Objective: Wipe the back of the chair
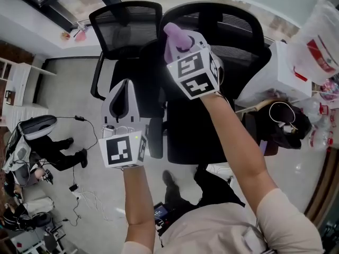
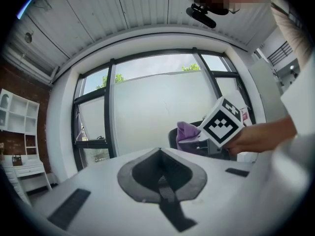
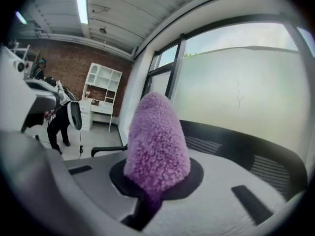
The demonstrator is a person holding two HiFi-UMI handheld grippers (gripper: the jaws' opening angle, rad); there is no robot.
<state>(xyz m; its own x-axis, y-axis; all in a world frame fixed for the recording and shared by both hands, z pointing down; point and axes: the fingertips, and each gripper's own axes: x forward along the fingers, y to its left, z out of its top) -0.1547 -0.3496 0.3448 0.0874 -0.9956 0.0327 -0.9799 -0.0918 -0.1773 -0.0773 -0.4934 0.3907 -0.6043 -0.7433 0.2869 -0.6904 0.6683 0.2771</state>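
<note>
Two black mesh office chairs stand side by side below me: a smaller one (image 1: pixel 125 25) on the left and a bigger one (image 1: pixel 233 28) on the right. My right gripper (image 1: pixel 183 44) is shut on a fluffy purple cloth (image 1: pixel 172 34), held at the top of the bigger chair's backrest. In the right gripper view the cloth (image 3: pixel 157 141) sticks up from the jaws, with the dark chair back (image 3: pixel 246 149) just beyond it. My left gripper (image 1: pixel 126 84) hangs lower, over the smaller chair's seat. It is shut and holds nothing (image 2: pixel 158 151).
White plastic bags (image 1: pixel 318 36) and clutter lie on a surface at the right. A person in dark clothes (image 1: pixel 58 147) stands at the left, near cables (image 1: pixel 79 192) on the floor. A white shelf unit (image 1: pixel 16 83) lines the left wall. Windows (image 2: pixel 147 107) are behind the chairs.
</note>
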